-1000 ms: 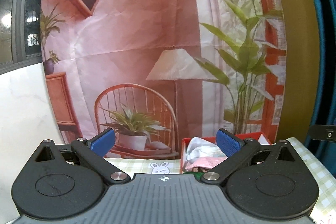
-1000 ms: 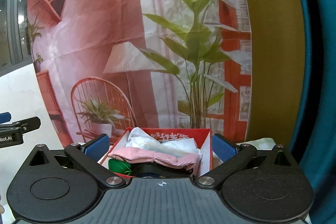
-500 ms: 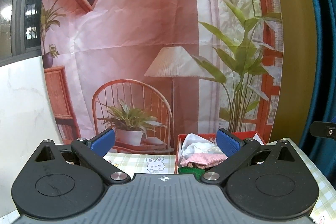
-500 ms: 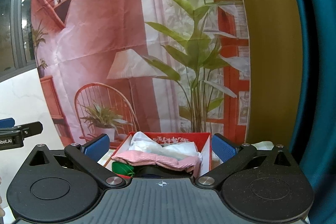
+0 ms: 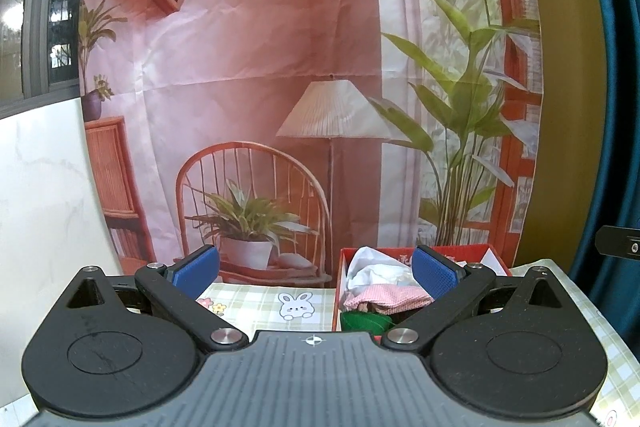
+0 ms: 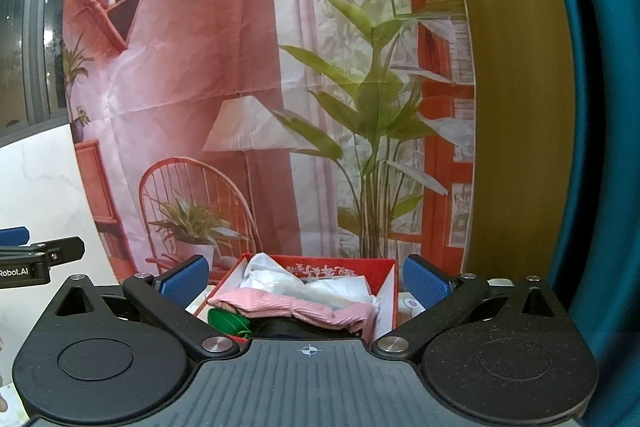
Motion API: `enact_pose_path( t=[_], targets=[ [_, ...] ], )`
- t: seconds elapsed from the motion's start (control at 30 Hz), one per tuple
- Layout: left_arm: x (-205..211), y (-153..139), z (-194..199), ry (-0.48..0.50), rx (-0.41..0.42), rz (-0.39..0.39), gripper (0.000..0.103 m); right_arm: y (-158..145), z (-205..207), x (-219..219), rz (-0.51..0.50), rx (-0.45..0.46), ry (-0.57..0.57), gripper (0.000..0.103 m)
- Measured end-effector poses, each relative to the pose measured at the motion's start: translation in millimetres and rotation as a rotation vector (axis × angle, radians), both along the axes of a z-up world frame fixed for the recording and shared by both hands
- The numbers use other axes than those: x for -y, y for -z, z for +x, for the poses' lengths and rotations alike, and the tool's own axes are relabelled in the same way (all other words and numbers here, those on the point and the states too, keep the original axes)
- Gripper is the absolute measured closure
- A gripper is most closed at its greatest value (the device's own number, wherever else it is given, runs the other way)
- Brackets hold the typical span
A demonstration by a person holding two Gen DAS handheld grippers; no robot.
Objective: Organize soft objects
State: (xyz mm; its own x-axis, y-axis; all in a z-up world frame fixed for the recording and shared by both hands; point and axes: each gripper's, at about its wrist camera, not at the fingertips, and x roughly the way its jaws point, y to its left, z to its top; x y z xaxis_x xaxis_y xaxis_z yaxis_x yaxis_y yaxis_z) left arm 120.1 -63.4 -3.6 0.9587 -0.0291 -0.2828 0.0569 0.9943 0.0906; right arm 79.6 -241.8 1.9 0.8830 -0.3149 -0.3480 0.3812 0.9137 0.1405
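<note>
Grippers have both tipped a bit lower over the last second, so more of the table shows now. A second ago the left wrist view only caught a sliver of checked tablecloth [image 5: 256, 301]; now the little bunny print [image 5: 295, 305] is fully in sight and the red box [image 5: 452, 250] sits higher in the picture. Same thing on the right side: the box has slid up slightly in its view, nothing else shifted.

The left gripper [image 5: 316, 269] is spread wide with nothing between the blue pads, and the right gripper [image 6: 306, 277] is the same, wide apart and empty, pointed pretty much straight at the box.

The soft stuff is all in the red box: a pink cloth [image 6: 296, 309] draped across the front, crumpled white fabric [image 6: 280, 279] behind it, something green [image 6: 228, 321] and something dark tucked underneath. Contents look identical across the last second, so neither tool has disturbed them.

My read: this is just a slow camera dip. It fits a lead-in toward the box or a finished pile being looked over, can't say which.
</note>
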Motion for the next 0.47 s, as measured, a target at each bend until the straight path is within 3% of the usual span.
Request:
enact_pose_path(
  t=[0.47],
  targets=[
    [-0.5, 5.5, 3.7, -0.01, -0.027, -0.011, 0.0, 5.0, 3.8, 1.0, 0.001, -0.019, 0.0, 0.0]
  ],
)
